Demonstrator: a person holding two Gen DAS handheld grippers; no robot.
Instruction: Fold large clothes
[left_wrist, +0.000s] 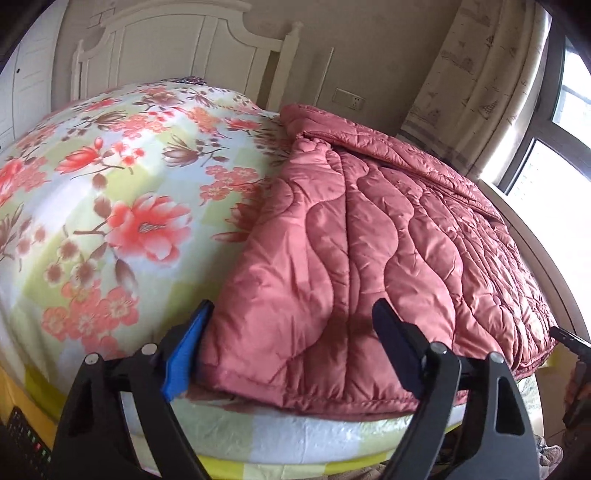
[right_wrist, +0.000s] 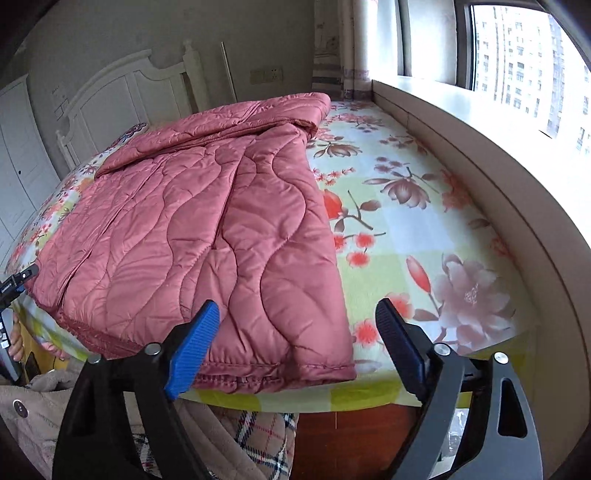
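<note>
A pink quilted coat (left_wrist: 369, 236) lies folded on the floral bed sheet (left_wrist: 110, 192), its hem along the near edge of the mattress. My left gripper (left_wrist: 295, 332) hovers open over the coat's near left corner, the blue pad (left_wrist: 188, 350) at the coat's left edge. In the right wrist view, the coat (right_wrist: 192, 236) reaches under my right gripper (right_wrist: 299, 339), which is open astride its near right corner. That corner sits closer to the blue finger (right_wrist: 195, 347). No pad presses on the fabric in either view.
A white headboard (left_wrist: 177, 44) stands at the far end of the bed. A window ledge (right_wrist: 461, 122) and curtain (left_wrist: 480, 74) run along the right side. A person's beige and plaid clothing (right_wrist: 236, 435) shows below the mattress edge, beside a red-brown panel (right_wrist: 351, 439).
</note>
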